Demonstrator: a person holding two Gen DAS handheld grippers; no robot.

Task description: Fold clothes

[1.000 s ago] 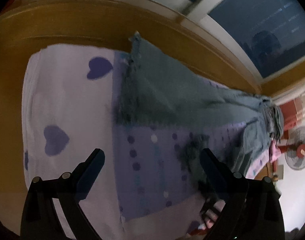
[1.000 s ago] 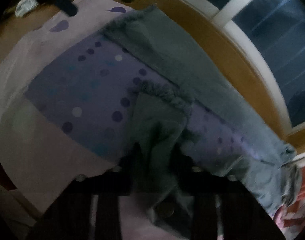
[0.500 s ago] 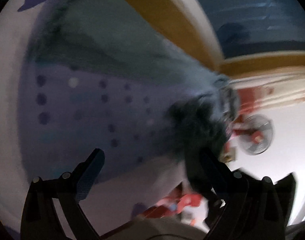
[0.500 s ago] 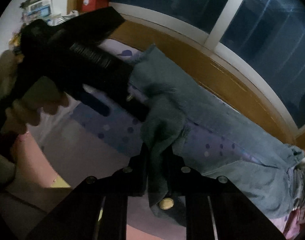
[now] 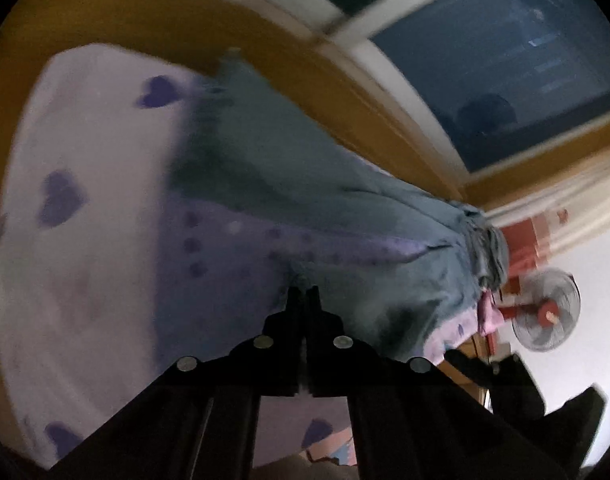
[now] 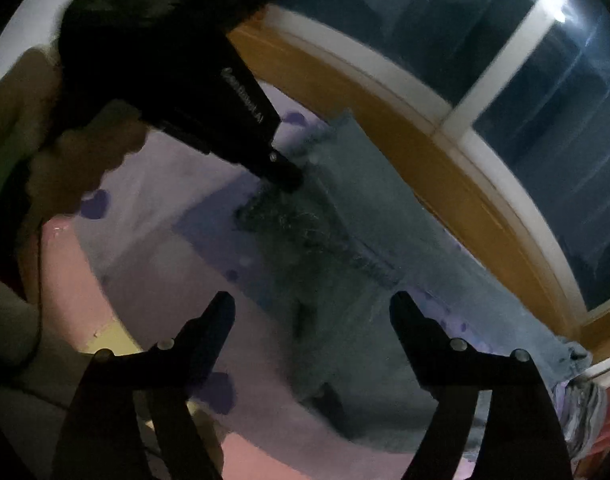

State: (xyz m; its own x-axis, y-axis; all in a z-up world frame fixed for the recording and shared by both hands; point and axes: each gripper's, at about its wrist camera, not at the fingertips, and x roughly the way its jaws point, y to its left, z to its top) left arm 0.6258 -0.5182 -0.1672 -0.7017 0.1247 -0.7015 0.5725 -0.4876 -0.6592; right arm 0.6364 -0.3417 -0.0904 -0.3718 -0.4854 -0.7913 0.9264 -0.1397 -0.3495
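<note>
Left wrist view: left gripper clenched on frayed hem of jeans, spread on bedsheet near window. Right gripper released above them.

Jeans are showing as matt blue-grey denim, soft and creased, with a rough frayed hem. Bedsheet is looking like smooth matt cotton cloth, pale lilac, printed with purple hearts and dots. Bed frame is reading as smooth wood with a dull sheen. Window is showing glossy glass, catching light glare. Both grippers, left and right, are appearing as matt black plastic with small shiny metal screw heads.
</note>
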